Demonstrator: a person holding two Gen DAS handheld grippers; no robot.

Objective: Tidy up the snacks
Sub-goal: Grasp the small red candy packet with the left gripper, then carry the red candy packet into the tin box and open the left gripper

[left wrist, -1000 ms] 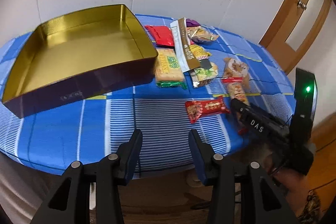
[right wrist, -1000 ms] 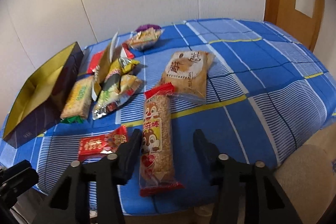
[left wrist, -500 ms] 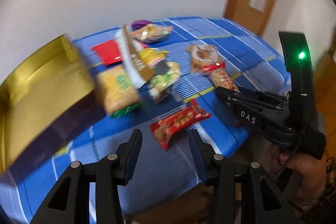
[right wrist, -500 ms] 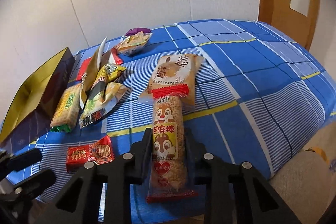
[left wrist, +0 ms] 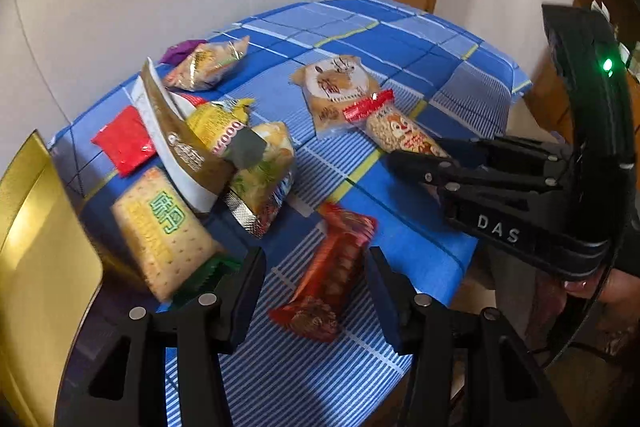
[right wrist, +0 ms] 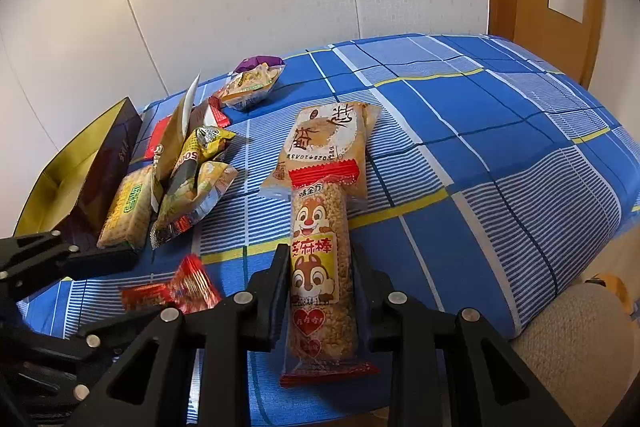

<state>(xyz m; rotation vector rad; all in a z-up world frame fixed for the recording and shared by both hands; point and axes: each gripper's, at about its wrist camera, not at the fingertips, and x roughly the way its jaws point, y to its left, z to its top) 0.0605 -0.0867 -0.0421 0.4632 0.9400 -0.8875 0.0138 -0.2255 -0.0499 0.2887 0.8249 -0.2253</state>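
None of the snacks is in the gold tin [left wrist: 36, 247] yet — all lie on the checked tablecloth [right wrist: 500, 163]. My right gripper [right wrist: 320, 291] is clamped on the squirrel sesame bar [right wrist: 320, 259]; my left gripper [left wrist: 316, 287], jaws opening, straddles the red packet [left wrist: 332, 275] — untouched, I judge

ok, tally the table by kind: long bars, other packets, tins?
Long bars: 2, sesame stick, red bar
Packets: 8, cracker pack, red packet, brown sachet, yellow packet, green-yellow packet, cake packet, candy packet, purple packet
Tin: 1
Total: 11
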